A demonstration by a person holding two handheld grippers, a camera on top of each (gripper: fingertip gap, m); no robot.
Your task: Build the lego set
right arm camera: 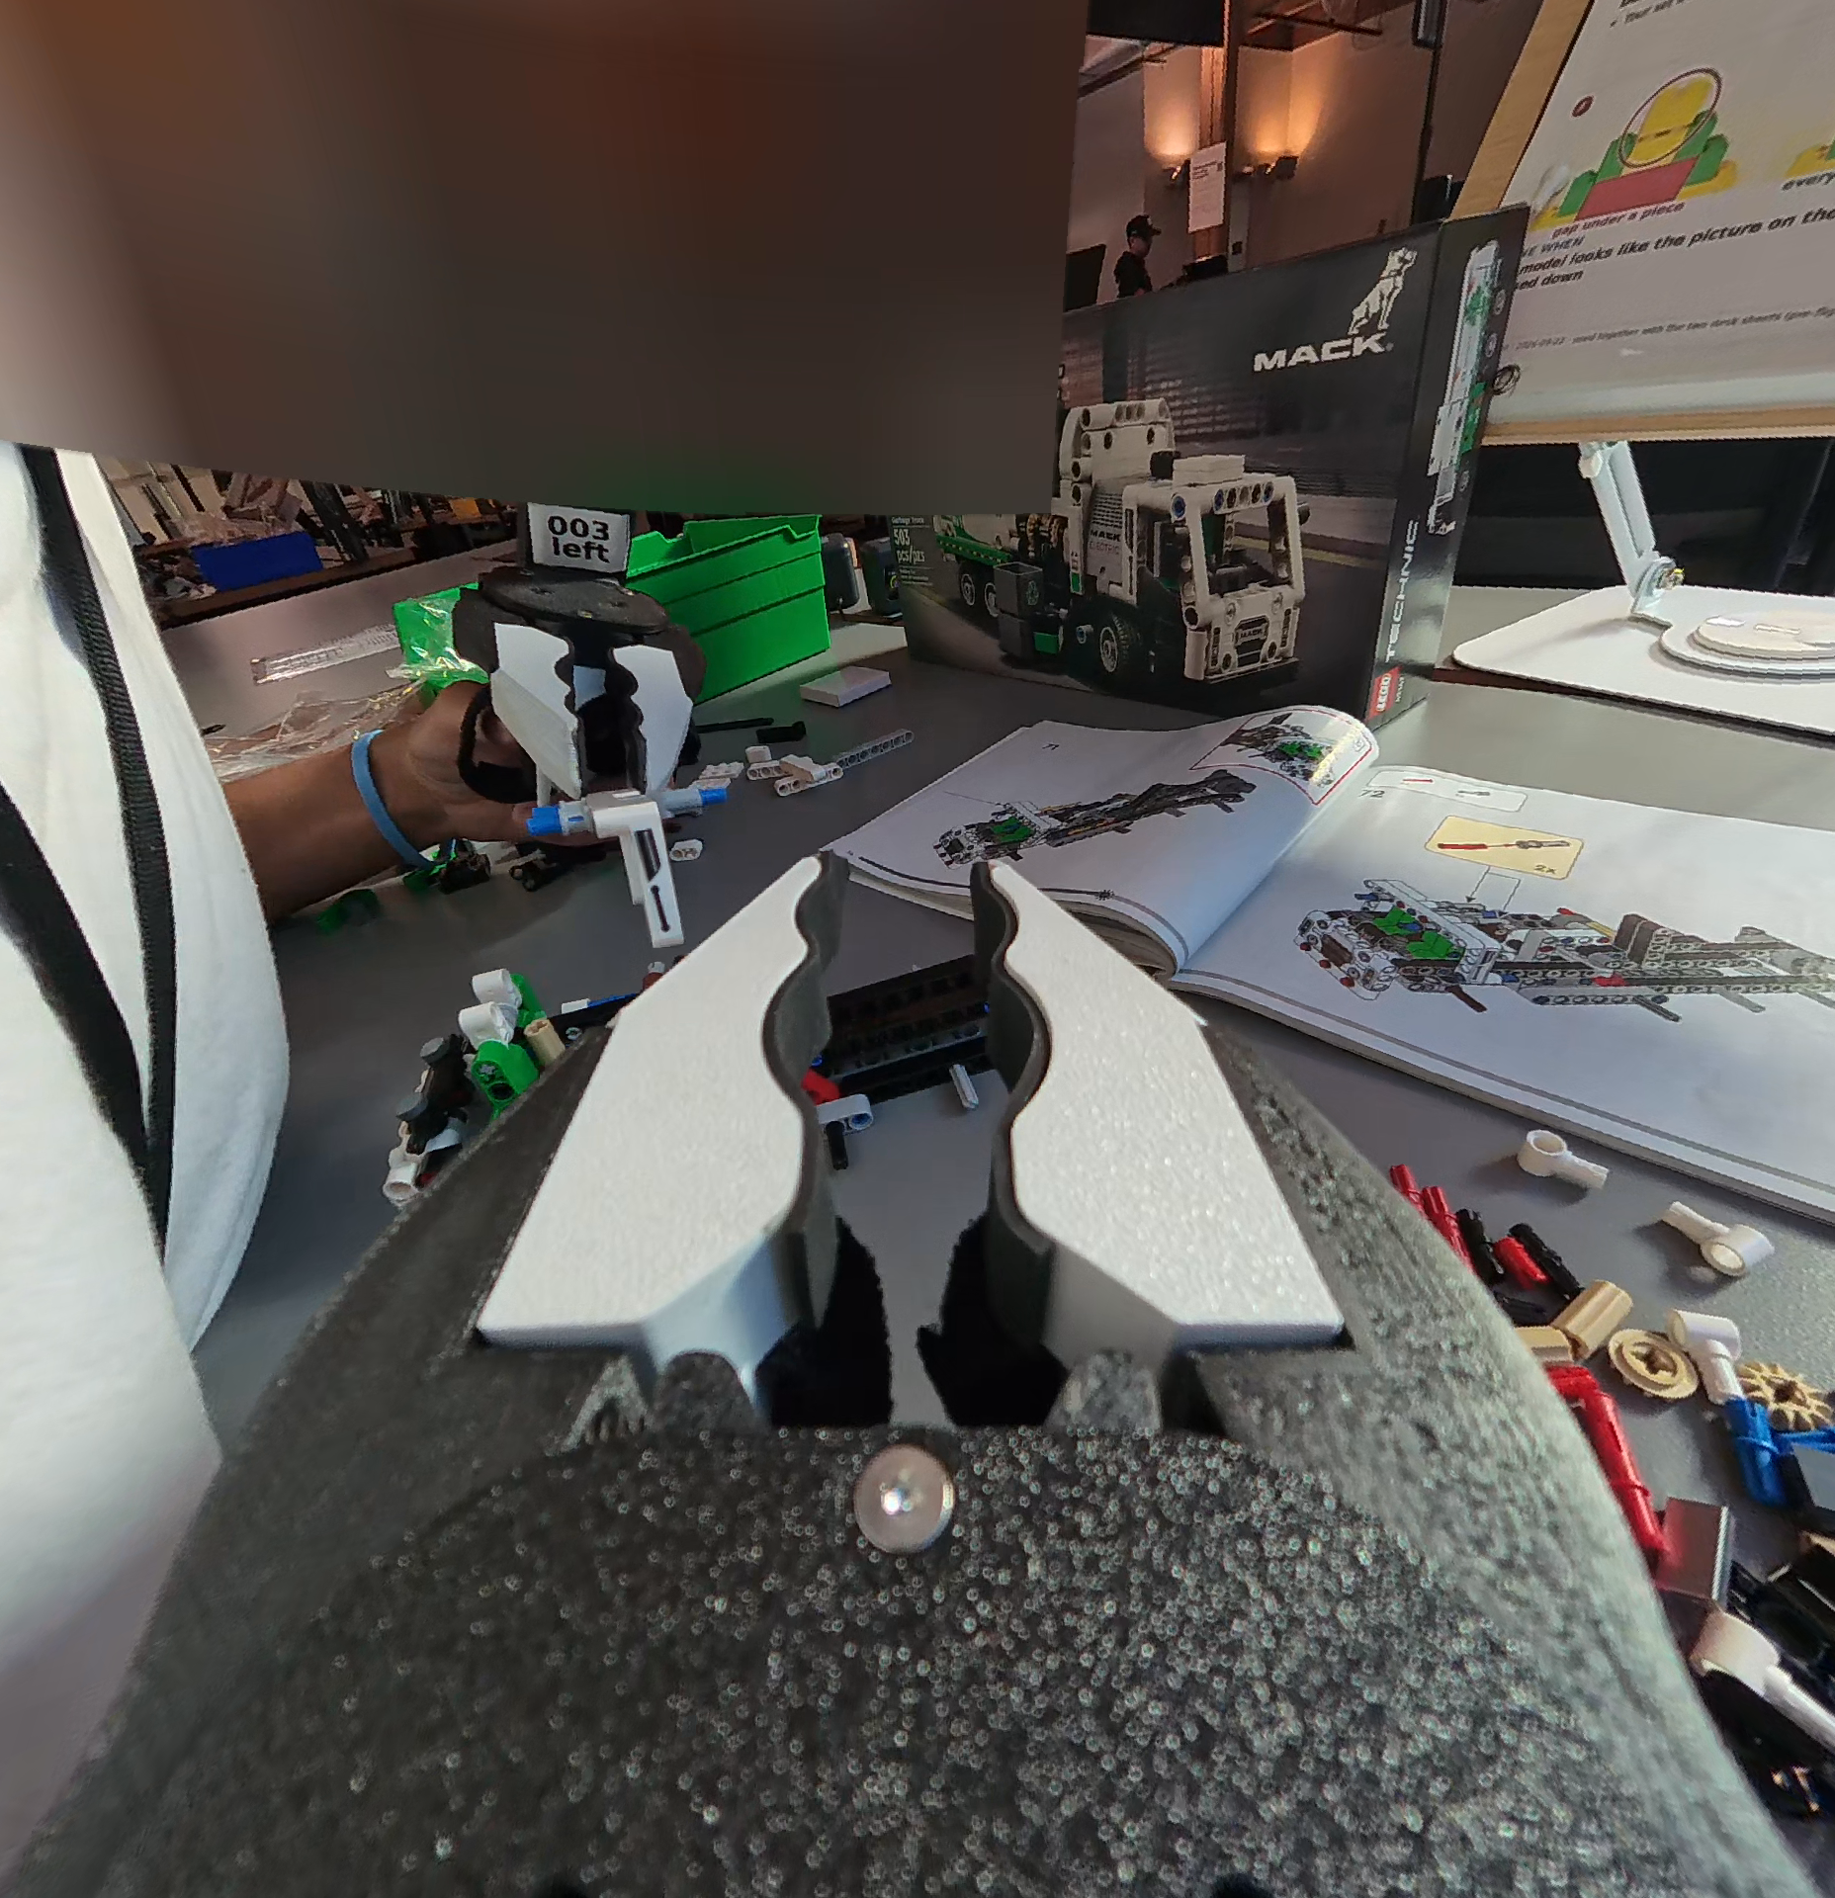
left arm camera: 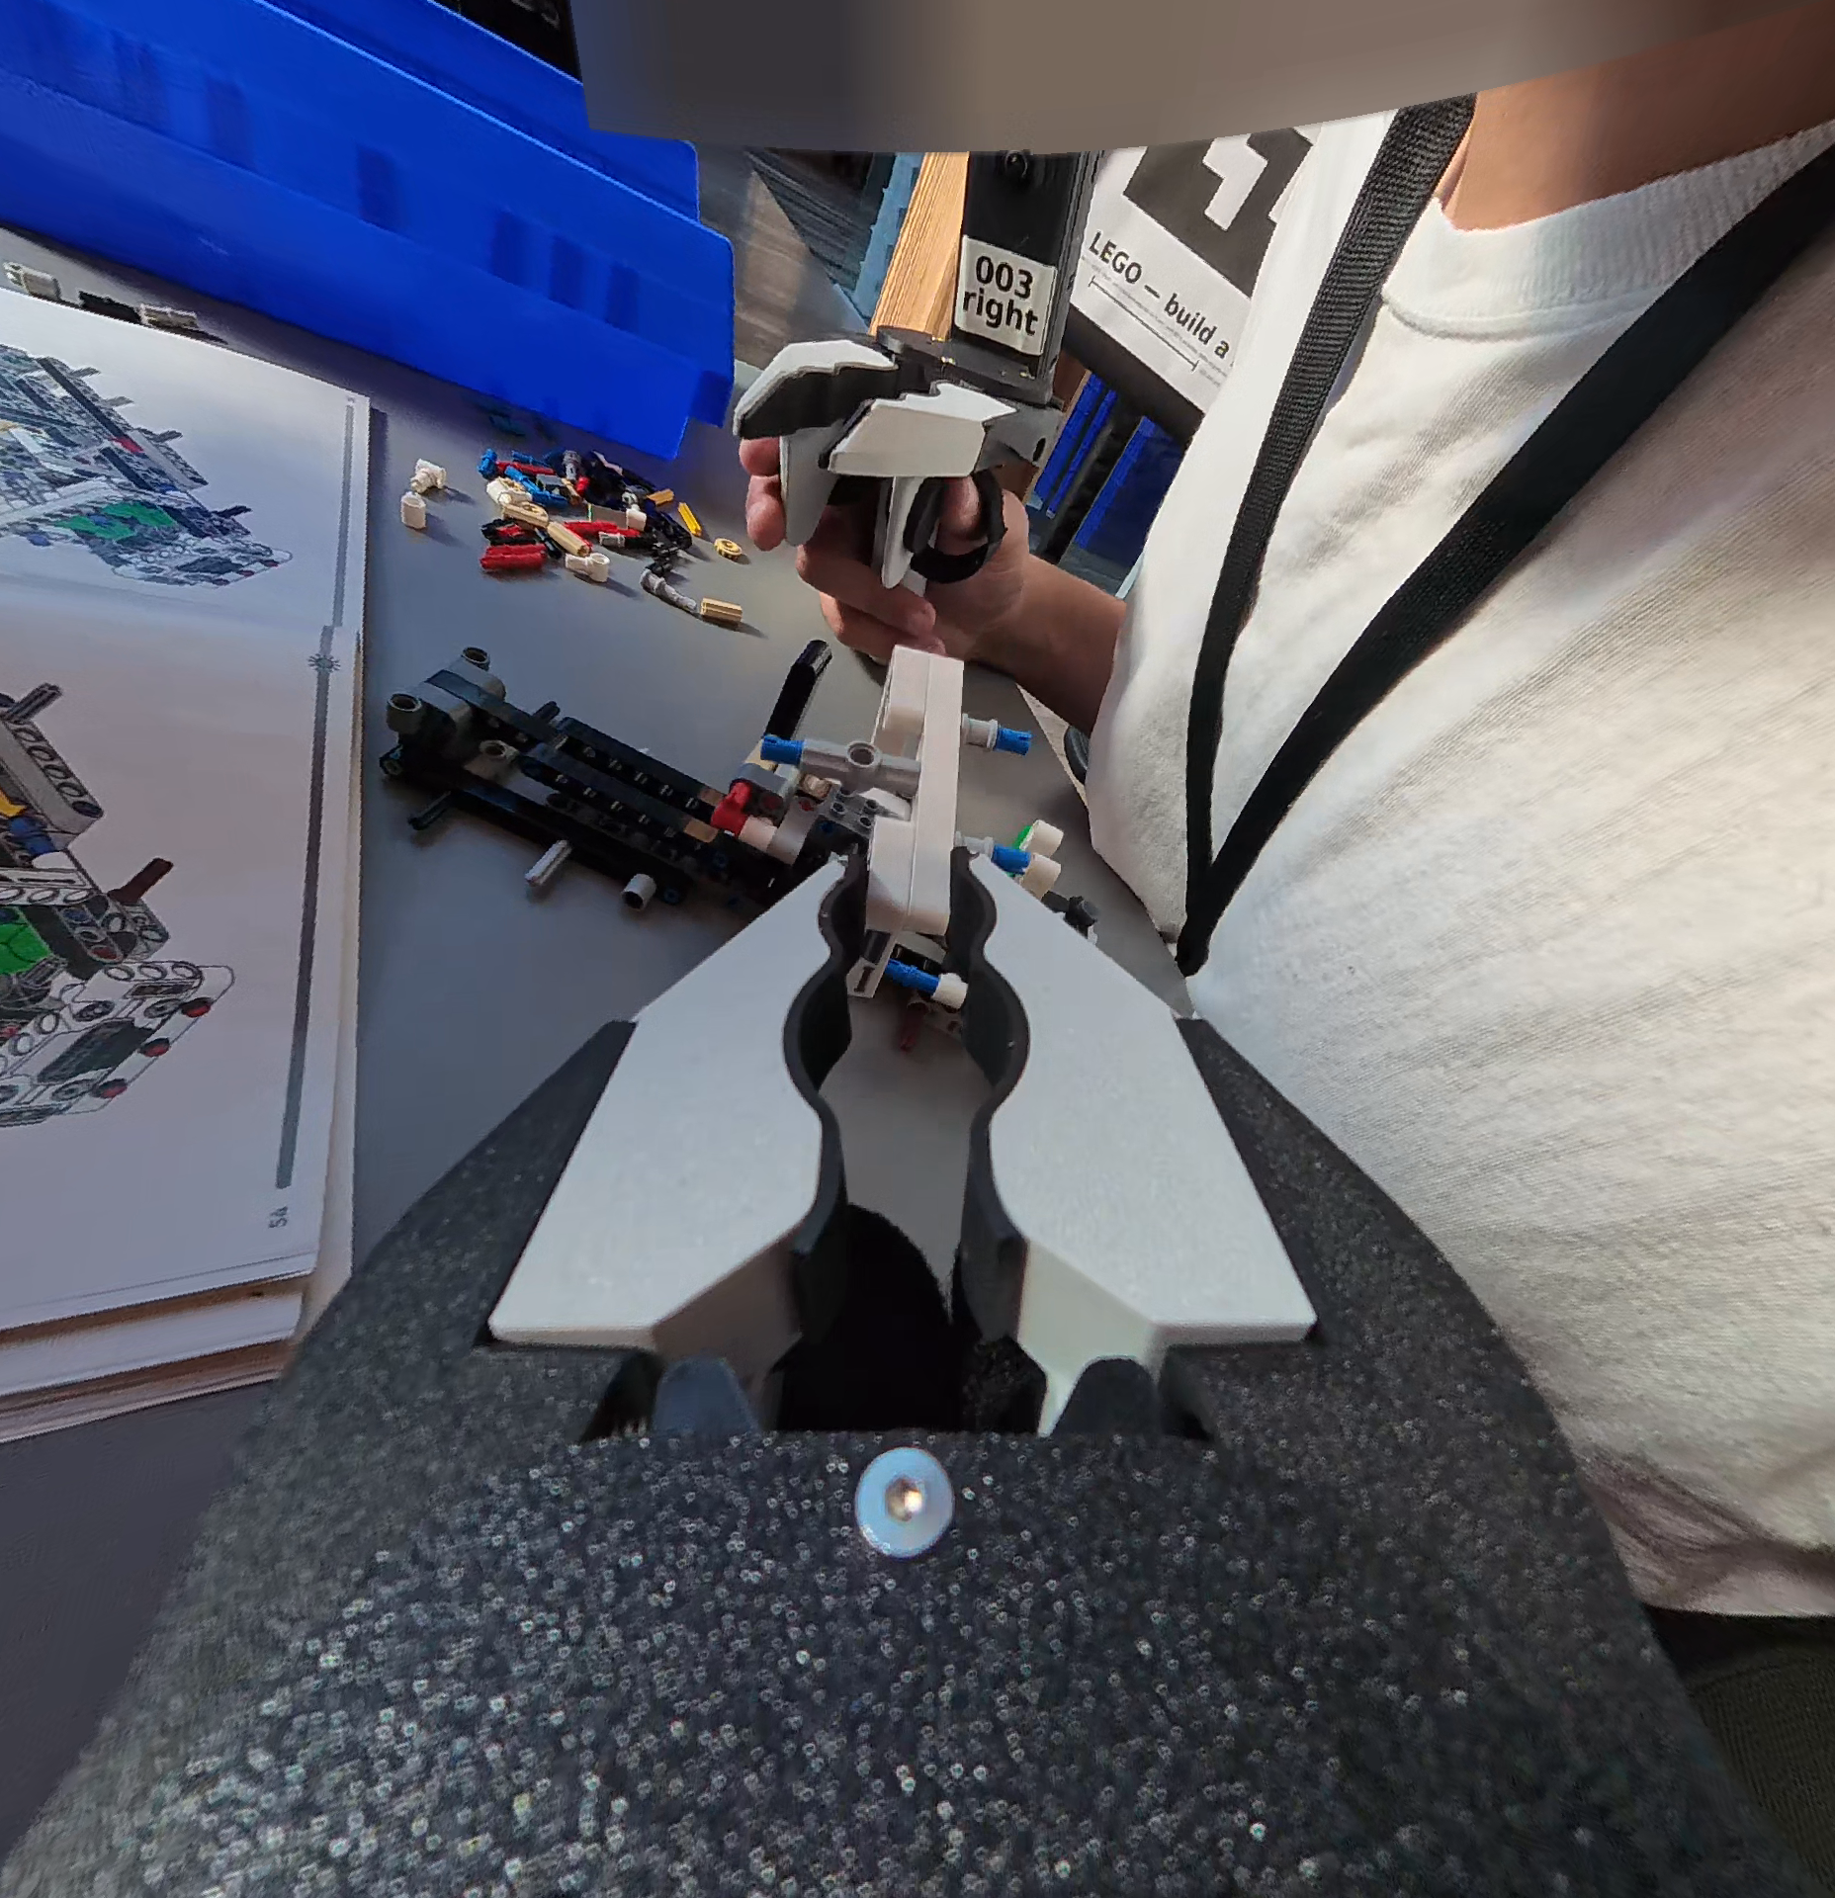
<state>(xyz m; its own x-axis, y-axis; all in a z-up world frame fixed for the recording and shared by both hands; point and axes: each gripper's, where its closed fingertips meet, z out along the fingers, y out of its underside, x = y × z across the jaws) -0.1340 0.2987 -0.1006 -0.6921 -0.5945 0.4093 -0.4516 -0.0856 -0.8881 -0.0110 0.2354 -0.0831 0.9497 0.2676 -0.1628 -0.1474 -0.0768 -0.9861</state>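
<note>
My left gripper (left arm camera: 905,875) is shut on a white angled Lego piece (left arm camera: 924,739) with blue pins and holds it up above the table; the right wrist view shows that piece (right arm camera: 651,873) hanging from it (right arm camera: 595,791). A long black chassis assembly (left arm camera: 585,775) lies on the grey table just behind it. My right gripper (right arm camera: 903,883) is open and empty, and hovers over the chassis (right arm camera: 893,1017), which shows between its fingers. In the left wrist view it (left arm camera: 852,555) points down just beyond the white piece.
An open instruction booklet (left arm camera: 143,719) (right arm camera: 1406,924) lies beside the chassis. A pile of small loose parts (left arm camera: 585,514) (right arm camera: 1612,1387) lies on the table. Blue bins (left arm camera: 379,205), a green bin (right arm camera: 739,596) and the set's box (right arm camera: 1201,514) stand at the back. The person's torso is close. The left gripper's tips are roughly 15 cm from the right gripper's.
</note>
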